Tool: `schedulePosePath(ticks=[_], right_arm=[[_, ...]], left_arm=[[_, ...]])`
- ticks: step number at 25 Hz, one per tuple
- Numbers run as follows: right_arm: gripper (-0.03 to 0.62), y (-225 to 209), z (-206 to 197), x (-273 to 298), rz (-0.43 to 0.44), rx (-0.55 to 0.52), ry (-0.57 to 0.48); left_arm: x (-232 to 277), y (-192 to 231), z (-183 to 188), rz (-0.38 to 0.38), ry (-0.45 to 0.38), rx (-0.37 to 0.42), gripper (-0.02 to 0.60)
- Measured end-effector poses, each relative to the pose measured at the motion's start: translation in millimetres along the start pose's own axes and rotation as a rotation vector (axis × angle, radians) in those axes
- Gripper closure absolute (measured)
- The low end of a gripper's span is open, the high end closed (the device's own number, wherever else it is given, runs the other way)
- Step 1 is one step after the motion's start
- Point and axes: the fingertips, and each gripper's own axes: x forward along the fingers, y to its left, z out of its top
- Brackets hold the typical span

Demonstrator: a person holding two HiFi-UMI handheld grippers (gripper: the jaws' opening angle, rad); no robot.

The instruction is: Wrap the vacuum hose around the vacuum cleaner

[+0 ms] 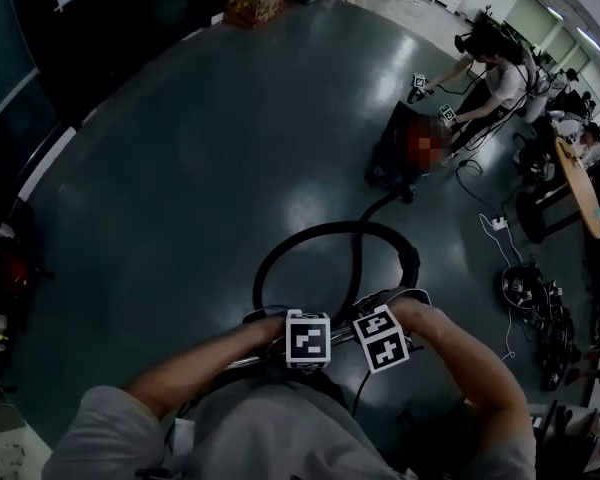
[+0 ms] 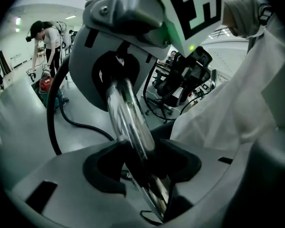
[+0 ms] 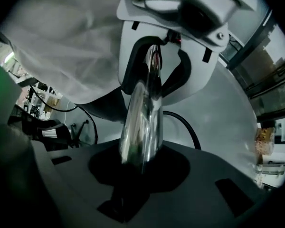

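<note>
Where the two marker cubes sit side by side at the bottom of the head view, the left tongs (image 2: 143, 175) and the right tongs (image 3: 140, 167) face each other along one shiny metal tube (image 2: 128, 113).

In the right gripper view the tube comes down from the body of the left tongs and enters the gap squarely. The jaws are drawn in on both its sides, clamped on it.

In the left gripper view the same tube slants through the gap, from low on the right up toward the other tongs. The jaws stand either side of it with dark padding close against it. Whether the pads actually press on the tube does not show.

The black vacuum hose (image 1: 325, 227) lies on the dark floor (image 1: 200, 148) just ahead of the tongs, curved into one wide loop. The right side of the loop drops toward the right hand (image 1: 420, 318), near the tongs. From the far side of the loop a single stretch runs on across the floor to the vacuum cleaner (image 1: 392, 153).

The cleaner stands well apart from both tongs, beyond the loop. Another person (image 1: 495, 73) bends over just beside it. The hose lies loose on the floor rather than around the cleaner's body.

A white sleeve (image 2: 228, 113) fills the right of the left gripper view, close beside the tube.
</note>
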Motion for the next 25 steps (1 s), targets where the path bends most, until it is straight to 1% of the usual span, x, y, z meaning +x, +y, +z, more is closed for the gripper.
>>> schedulePosePath(ticks=[2, 4, 6, 9, 13, 15, 17, 22, 25], right_arm=[[0.490, 3.0, -8.5, 1.7, 0.021, -0.018, -0.017], [0.490, 6.6, -16.7, 3.3, 0.018, -0.053, -0.028], [0.490, 6.9, -24.5, 3.4, -0.013, -0.099, -0.038], [0.490, 4.3, -35.0, 0.0, -0.071, -0.171, -0.059], [0.490, -2.3, -39.0, -7.1, -0.123, -0.263, -0.090], [0.490, -2.7, -41.1, -8.2, -0.139, -0.292, -0.105], [0.490, 0.0, -46.0, -7.8, -0.154, -0.303, -0.121], [0.490, 9.2, -57.3, -2.4, -0.166, -0.304, -0.140], [0.490, 14.2, -78.3, 4.7, -0.149, -0.276, -0.126]], left_arm=[[5.5, -0.1, 5.4, 0.012, 0.010, -0.038, 0.367], [12.9, 1.2, 14.1, 0.038, 0.000, -0.066, 0.367], [15.5, 7.9, 25.0, 0.094, -0.027, -0.087, 0.365], [9.1, 14.0, 38.5, 0.169, -0.063, -0.145, 0.365], [3.4, 17.5, 43.8, 0.236, -0.099, -0.213, 0.364], [-2.0, 16.1, 44.7, 0.276, -0.105, -0.242, 0.362], [-5.9, 11.3, 42.7, 0.305, -0.107, -0.274, 0.362], [-19.1, -5.5, 28.5, 0.354, -0.152, -0.351, 0.342], [-25.1, -9.7, 11.2, 0.409, -0.125, -0.402, 0.342]])
